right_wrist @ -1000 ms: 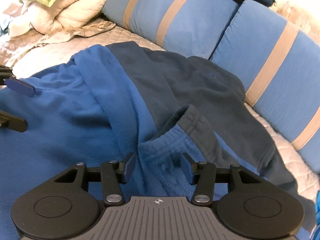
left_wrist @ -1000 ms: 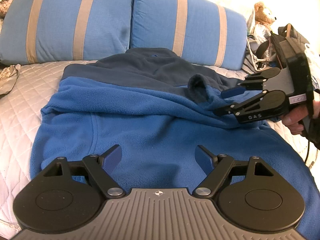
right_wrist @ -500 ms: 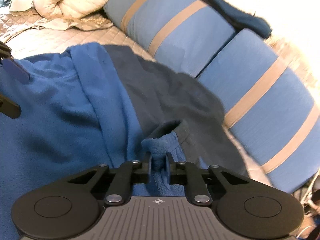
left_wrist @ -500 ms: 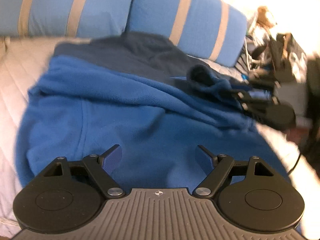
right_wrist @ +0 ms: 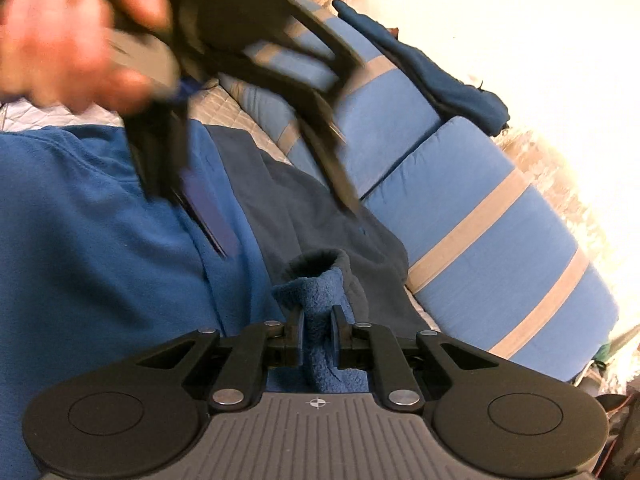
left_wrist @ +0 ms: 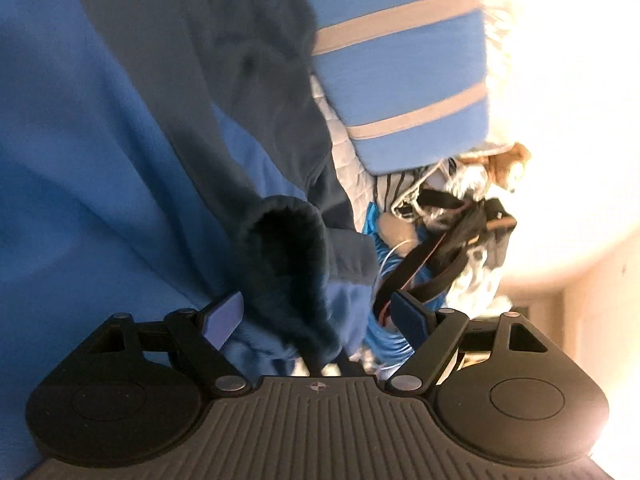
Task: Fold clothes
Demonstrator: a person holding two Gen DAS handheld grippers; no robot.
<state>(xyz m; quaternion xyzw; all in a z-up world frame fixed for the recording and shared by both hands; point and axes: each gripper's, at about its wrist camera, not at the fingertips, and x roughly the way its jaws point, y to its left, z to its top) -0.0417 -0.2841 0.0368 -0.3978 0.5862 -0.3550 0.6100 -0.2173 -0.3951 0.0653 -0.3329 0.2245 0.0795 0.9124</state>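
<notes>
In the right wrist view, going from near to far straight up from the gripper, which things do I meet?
Right gripper shut on the light blue fleece sleeve → dark navy sleeve cuff → dark navy fleece panel → blue pillow with beige stripes.

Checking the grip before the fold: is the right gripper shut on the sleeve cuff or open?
Shut on it: the right gripper has both fingers pressed against the sleeve cuff, fleece bunched between them.
</notes>
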